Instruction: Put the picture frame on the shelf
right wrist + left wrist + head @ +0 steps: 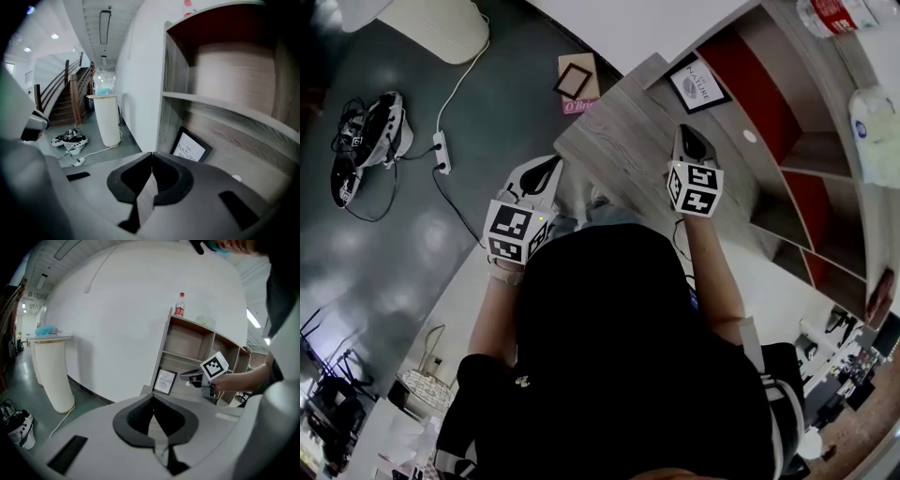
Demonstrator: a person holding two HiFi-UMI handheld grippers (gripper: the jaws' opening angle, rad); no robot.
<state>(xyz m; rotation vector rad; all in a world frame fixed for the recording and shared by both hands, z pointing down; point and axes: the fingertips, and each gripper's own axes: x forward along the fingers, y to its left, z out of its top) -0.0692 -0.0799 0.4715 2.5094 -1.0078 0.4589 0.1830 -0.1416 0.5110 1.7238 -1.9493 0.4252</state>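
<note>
A black picture frame (698, 82) with a white print leans upright against the back of the wooden shelf unit's (787, 122) lowest compartment, resting on the grey wood board (619, 141). It also shows as the frame (165, 381) in the left gripper view and the frame (191, 147) in the right gripper view. My right gripper (689, 139) is shut and holds nothing, a short way in front of the frame and apart from it. My left gripper (546, 171) is shut and empty too, off the board's left edge. In the left gripper view the right gripper (192, 375) hovers beside the frame.
A second small frame (575, 82) lies on a box on the floor. Shoes (366, 141), a power strip (441, 150) with cable and a white round stand (431, 28) are on the floor to the left. A bottle (179, 304) stands on top of the shelf unit.
</note>
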